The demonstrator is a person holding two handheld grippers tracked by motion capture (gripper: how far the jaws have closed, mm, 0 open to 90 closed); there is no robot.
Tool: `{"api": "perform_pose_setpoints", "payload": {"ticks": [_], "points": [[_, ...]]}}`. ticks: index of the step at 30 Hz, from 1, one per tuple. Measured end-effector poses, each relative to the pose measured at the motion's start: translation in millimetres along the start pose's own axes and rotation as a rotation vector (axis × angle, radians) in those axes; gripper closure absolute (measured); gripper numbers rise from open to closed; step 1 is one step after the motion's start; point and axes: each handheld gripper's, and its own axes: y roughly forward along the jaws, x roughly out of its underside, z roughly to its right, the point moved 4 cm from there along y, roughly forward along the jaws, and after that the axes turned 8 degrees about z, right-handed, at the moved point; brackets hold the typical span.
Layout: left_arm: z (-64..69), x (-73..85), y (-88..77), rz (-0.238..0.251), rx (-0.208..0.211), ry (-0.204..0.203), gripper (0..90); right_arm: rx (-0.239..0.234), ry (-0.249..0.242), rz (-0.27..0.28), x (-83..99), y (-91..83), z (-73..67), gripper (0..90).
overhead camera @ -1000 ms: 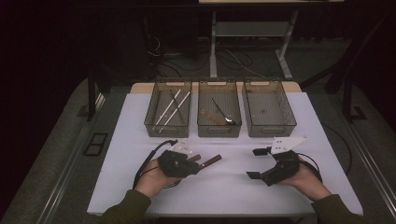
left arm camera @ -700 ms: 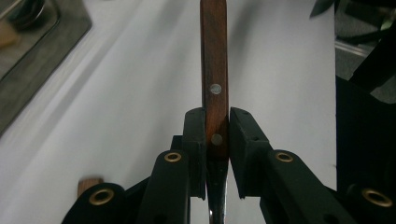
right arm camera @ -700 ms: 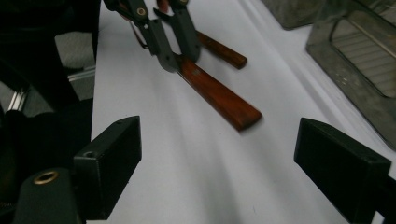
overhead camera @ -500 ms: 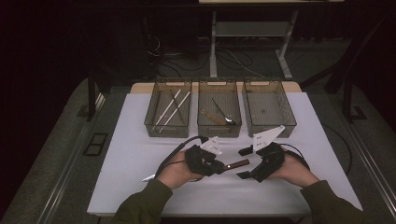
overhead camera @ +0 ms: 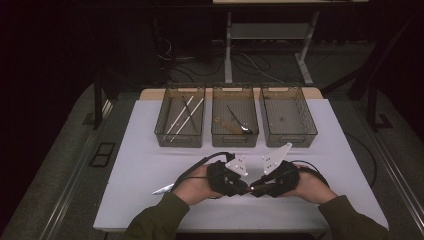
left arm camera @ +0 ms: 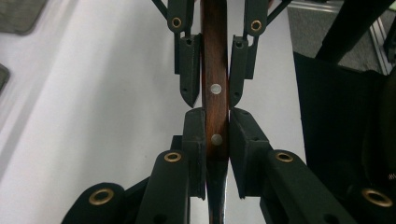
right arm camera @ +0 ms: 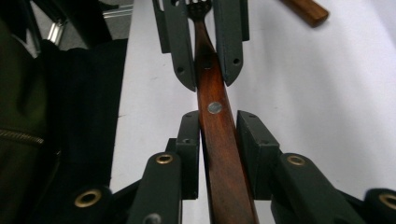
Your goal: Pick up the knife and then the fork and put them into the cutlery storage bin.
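A knife with a riveted brown wooden handle (left arm camera: 215, 70) is held level over the table's front middle. My left gripper (overhead camera: 242, 189) is shut on the handle (right arm camera: 224, 177), and the pale blade tip (overhead camera: 162, 190) pokes out to the left behind the left hand. My right gripper (overhead camera: 257, 190) faces the left one, tip to tip. Its jaws have just been closing on the same handle, and the pads now press its sides. In the left gripper view my own pads (left arm camera: 194, 140) clamp the wood just below the right gripper (left arm camera: 214, 101).
Three clear bins stand in a row at the back of the white table (overhead camera: 150, 165): the left bin (overhead camera: 180, 142) holds long thin sticks, the middle bin (overhead camera: 235, 142) a spoon and a wooden piece, the right bin (overhead camera: 289, 140) looks bare. Another wooden handle (right arm camera: 303, 9) lies nearby.
Both hands have come together at the front middle of the table. The right gripper's jaws, wide open before, have closed around the free end of the handle held by the left gripper.
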Motion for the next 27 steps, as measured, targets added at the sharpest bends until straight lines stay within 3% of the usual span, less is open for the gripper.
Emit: {"api": "perform_pose_setpoints", "payload": {"ticks": [4,8,12,16,20,27], "points": [[2.6,0.3,0.2,-0.009,0.028,0.025,76.5,-0.038,-0.010,-0.021,1.0,1.3,-3.5,74.5],[2.5,1.5,-1.6,0.003,0.059,0.026,76.3,-0.071,0.024,-0.011,1.2,2.1,-6.0,75.0],[1.0,2.8,-3.8,0.034,0.041,0.039,75.2,-0.070,0.036,0.005,0.9,1.4,-6.0,75.1],[-6.4,7.1,-15.5,0.106,-0.002,-0.020,60.8,-0.028,0.044,0.034,0.2,-4.2,-2.3,75.1],[-16.2,16.9,-37.7,0.223,-0.042,-0.134,53.4,0.034,0.058,0.044,3.5,-12.5,4.9,75.1],[-26.9,52.5,-66.9,0.288,-0.217,-0.234,40.2,0.181,0.114,0.107,11.2,-39.7,23.2,75.1]]}}
